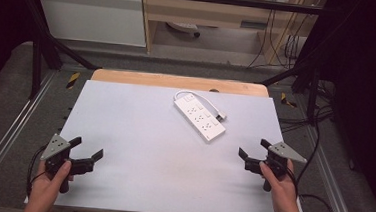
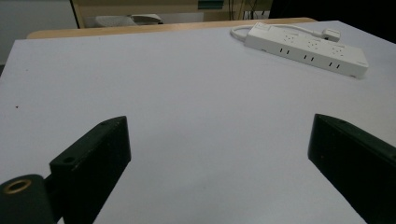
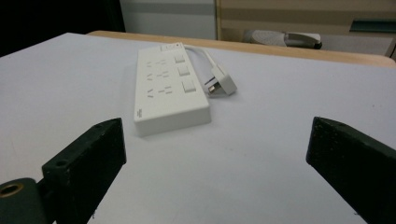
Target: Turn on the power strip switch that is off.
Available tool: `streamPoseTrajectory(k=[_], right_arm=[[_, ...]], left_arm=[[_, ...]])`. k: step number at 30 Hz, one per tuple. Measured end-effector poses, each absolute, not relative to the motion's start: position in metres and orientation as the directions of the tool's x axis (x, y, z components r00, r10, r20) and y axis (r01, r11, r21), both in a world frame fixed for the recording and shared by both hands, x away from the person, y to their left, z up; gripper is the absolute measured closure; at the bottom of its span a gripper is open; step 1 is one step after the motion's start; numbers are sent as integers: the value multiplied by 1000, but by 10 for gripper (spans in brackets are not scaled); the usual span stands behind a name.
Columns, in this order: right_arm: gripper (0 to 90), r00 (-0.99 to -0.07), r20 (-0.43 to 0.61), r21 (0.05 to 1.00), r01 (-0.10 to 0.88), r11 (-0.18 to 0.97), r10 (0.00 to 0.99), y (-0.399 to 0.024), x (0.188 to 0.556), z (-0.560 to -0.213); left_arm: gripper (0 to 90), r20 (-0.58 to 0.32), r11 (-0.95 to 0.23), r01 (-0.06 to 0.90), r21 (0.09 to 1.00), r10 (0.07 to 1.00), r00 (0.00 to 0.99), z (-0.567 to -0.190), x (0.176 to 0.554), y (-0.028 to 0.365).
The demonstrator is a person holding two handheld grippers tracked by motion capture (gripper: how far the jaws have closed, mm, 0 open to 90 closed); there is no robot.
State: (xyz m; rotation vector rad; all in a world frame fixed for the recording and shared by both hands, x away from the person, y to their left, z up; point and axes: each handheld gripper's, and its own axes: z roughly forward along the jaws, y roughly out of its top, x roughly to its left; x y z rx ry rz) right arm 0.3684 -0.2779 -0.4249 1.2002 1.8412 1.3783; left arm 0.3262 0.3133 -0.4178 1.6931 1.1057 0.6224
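You hold both tools low at the near edge of the white table (image 1: 138, 147), with a white power strip (image 1: 199, 118) lying alone in the far right half of the surface. The left gripper (image 1: 86, 151) sits at the near left corner, its jaws spread wide and empty; the right gripper (image 1: 253, 149) sits at the near right, jaws likewise parted with nothing between them.

The strip lies ahead of both tools, but well apart from your left hand and much nearer your right. Seen from above, its long axis runs on a diagonal, from far-left down to near-right, so the near short end points roughly toward your right gripper. In the right gripper view the strip (image 3: 169, 91) shows almost end-on, just left of centre; in the left gripper view it (image 2: 306, 49) lies far off to the upper right, side-on. Its short cord loops round the far end and comes back along the right side, where the plug (image 3: 223, 81) rests on the table just beside the body. By these pictures, any reach for the strip or its plug looks to fall to your right hand.

A small dark mark sits on the strip's near corner, too small to read. No other writing can be made out.
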Motion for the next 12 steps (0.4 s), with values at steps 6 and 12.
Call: streamPoseTrajectory(k=[6, 12], right_arm=[[46, -454, 92, 919, 382, 101, 886, -279, 365, -438], [46, -449, 54, 866, 465, 182, 892, -274, 365, -456]], left_arm=[[59, -90, -104, 383, 918, 886, 456, -418, 326, 313], [59, -86, -108, 382, 918, 885, 458, -417, 326, 313]])
